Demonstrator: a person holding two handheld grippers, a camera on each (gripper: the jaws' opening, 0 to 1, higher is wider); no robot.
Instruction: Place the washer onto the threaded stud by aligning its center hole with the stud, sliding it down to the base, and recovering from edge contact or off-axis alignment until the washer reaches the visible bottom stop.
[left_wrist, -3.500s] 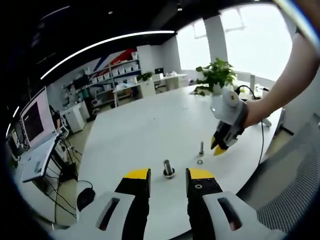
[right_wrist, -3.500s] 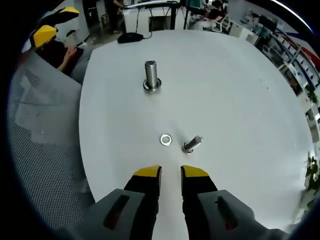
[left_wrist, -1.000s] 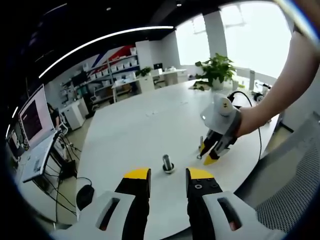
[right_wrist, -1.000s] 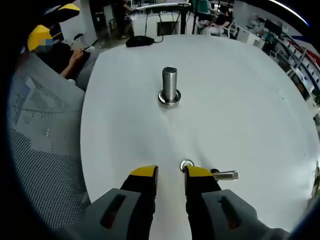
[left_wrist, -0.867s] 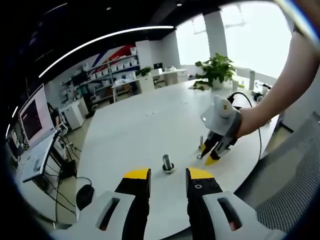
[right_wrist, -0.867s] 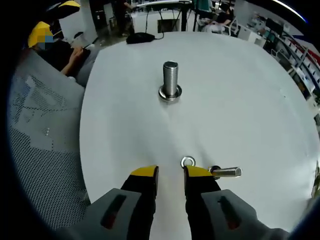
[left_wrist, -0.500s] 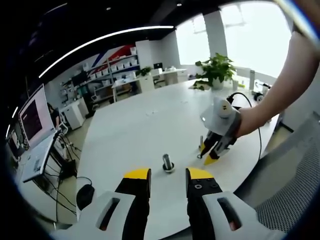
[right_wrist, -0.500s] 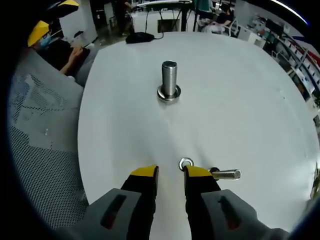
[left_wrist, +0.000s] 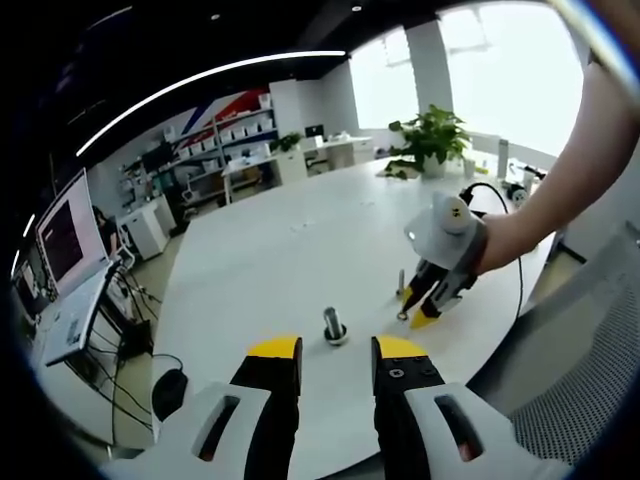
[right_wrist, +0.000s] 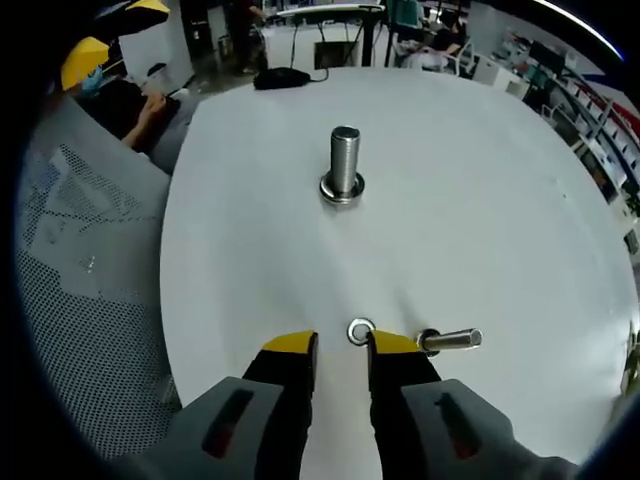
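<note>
On the white table (right_wrist: 480, 190), the washer (right_wrist: 360, 331) lies flat near the edge closest to the person, just ahead of the right gripper (right_wrist: 340, 343), whose yellow-tipped jaws stand slightly apart and empty; a small bolt (right_wrist: 450, 340) stands just beside it. The threaded stud (right_wrist: 344, 163) stands upright on its flanged base farther in toward the table's middle. To pick up well, the jaws should probably straddle the washer's rim, avoid the bolt, and close squarely so it lifts level; the left gripper (left_wrist: 336, 351) hovers open, well back from the stud.
</note>
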